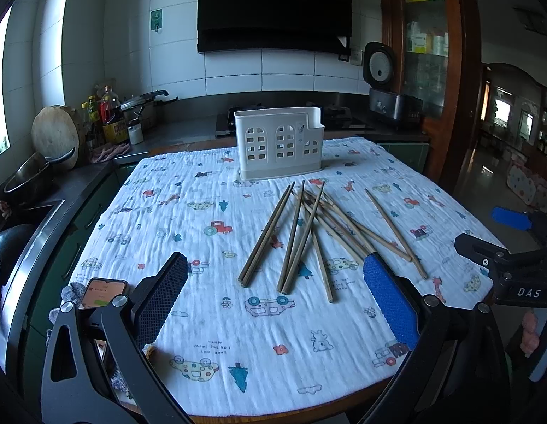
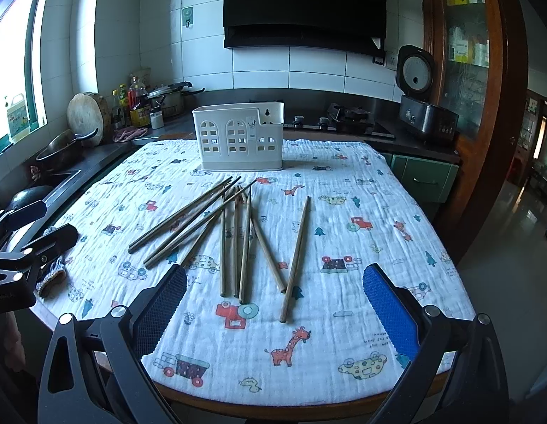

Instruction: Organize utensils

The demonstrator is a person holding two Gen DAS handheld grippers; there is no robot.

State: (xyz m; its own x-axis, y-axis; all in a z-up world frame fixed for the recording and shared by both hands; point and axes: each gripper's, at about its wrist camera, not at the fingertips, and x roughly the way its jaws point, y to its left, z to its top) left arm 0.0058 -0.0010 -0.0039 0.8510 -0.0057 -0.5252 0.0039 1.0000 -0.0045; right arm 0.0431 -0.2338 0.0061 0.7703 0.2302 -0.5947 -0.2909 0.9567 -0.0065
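Several wooden chopsticks (image 1: 310, 228) lie loosely crossed on the patterned cloth, also in the right wrist view (image 2: 234, 233). One chopstick (image 2: 295, 258) lies apart to the right. A white plastic utensil holder (image 1: 280, 143) with window cut-outs stands upright behind them at the table's far side, seen too in the right wrist view (image 2: 240, 139). My left gripper (image 1: 275, 270) is open and empty, above the near table edge in front of the chopsticks. My right gripper (image 2: 274, 281) is open and empty, its fingers either side of the chopsticks' near ends.
The table (image 2: 273, 404) carries a white cartoon-print cloth (image 1: 203, 318). A phone (image 1: 102, 291) lies at the table's left edge. Kitchen counter with bottles (image 1: 112, 116), pots, a stove (image 2: 347, 120) and a rice cooker (image 2: 420, 106) runs behind and left. An open doorway is at right.
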